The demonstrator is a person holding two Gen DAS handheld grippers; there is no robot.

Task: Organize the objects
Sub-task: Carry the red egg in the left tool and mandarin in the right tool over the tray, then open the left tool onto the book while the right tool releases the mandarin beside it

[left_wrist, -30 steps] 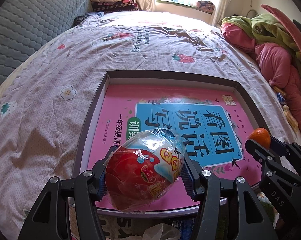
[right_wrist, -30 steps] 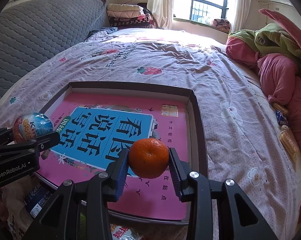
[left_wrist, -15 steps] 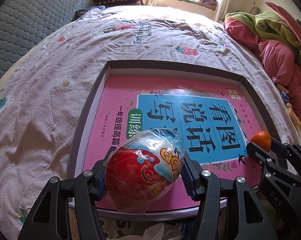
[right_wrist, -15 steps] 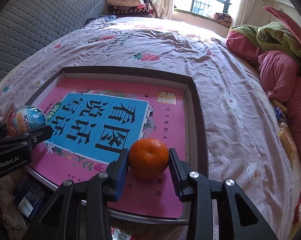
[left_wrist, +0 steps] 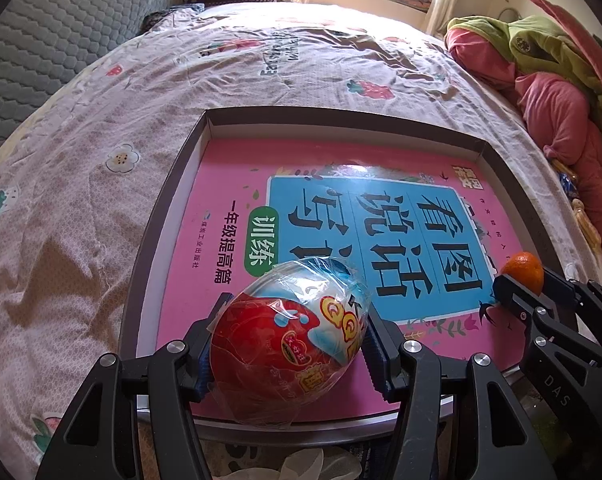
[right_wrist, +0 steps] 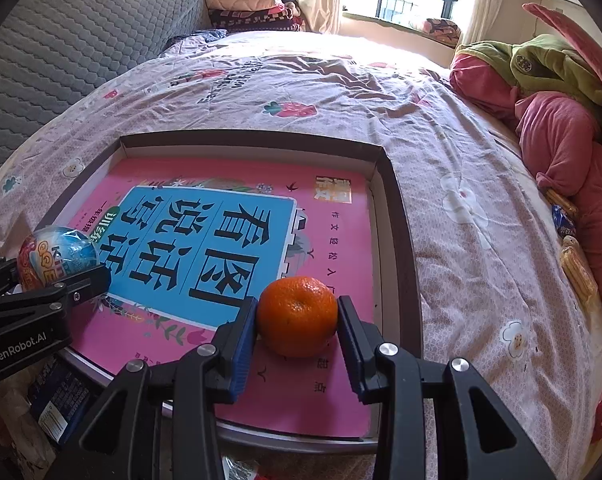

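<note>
We read "GenRobot.AI" on the side of the left gripper (left_wrist: 289, 344) as seen from the right wrist cam, and "DAS" on the right gripper (right_wrist: 297, 320) body from the left cam. The left one's blue ribbed pads are clamped on a toy egg (left_wrist: 287, 340), a glossy red and blue ovoid in crinkly clear wrap w/ yellow "QQ" lettering (the small red label is too fine to read). The right one's fingers are pressed to both sides of a mandarin (right_wrist: 297, 315), round, dimpled skin. Both items sit between their fingertips, over the near end of a pink workbook (left_wrist: 229, 184) printed w/ big black characters 看图说话写话 on a blue panel, 训练 in a green tag, 一年级提高篇 beside it. The book lies flat in a shallow box (left_wrist: 341, 118) w/ dark cardboard walls, ahead of the fingers. Beyond it spreads a soft quilt (right_wrist: 341, 92) w/ strawberry and flower print.
</note>
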